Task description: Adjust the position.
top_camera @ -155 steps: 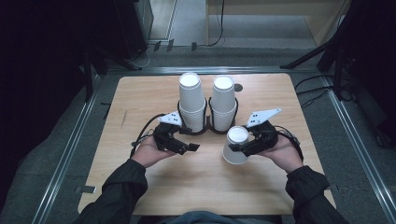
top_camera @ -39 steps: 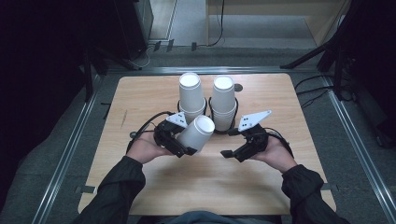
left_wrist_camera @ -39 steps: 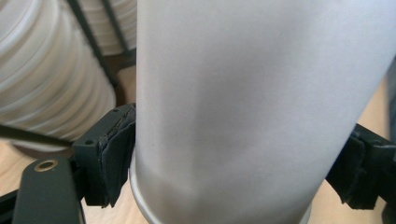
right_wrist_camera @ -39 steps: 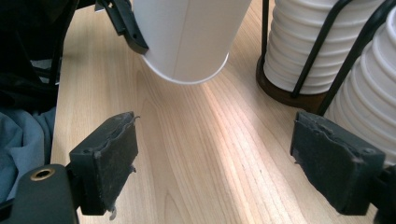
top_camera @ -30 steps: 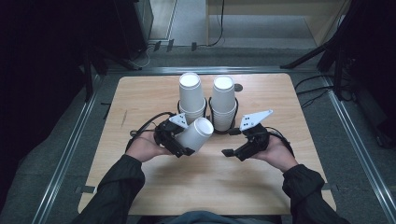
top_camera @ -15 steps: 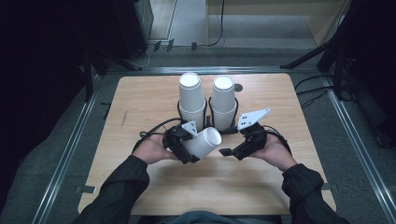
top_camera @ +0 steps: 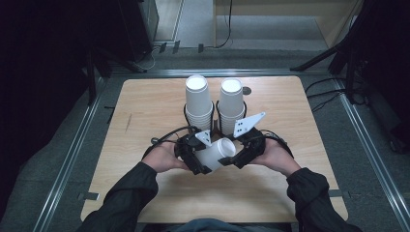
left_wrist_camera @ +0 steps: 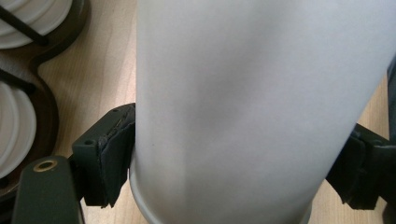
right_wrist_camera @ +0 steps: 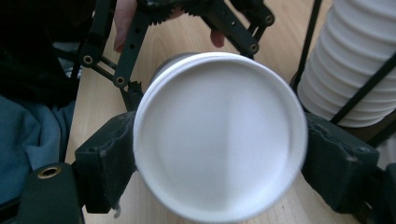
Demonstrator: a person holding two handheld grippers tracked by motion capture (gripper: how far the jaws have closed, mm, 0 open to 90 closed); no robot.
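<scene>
A single white paper cup (top_camera: pixel 216 153) lay tilted above the wooden table (top_camera: pixel 145 116), just in front of two stacked-cup columns (top_camera: pixel 199 101). Left gripper (top_camera: pixel 193 157) clamped its body; right gripper (top_camera: pixel 240 155) clamped its rim end.
</scene>
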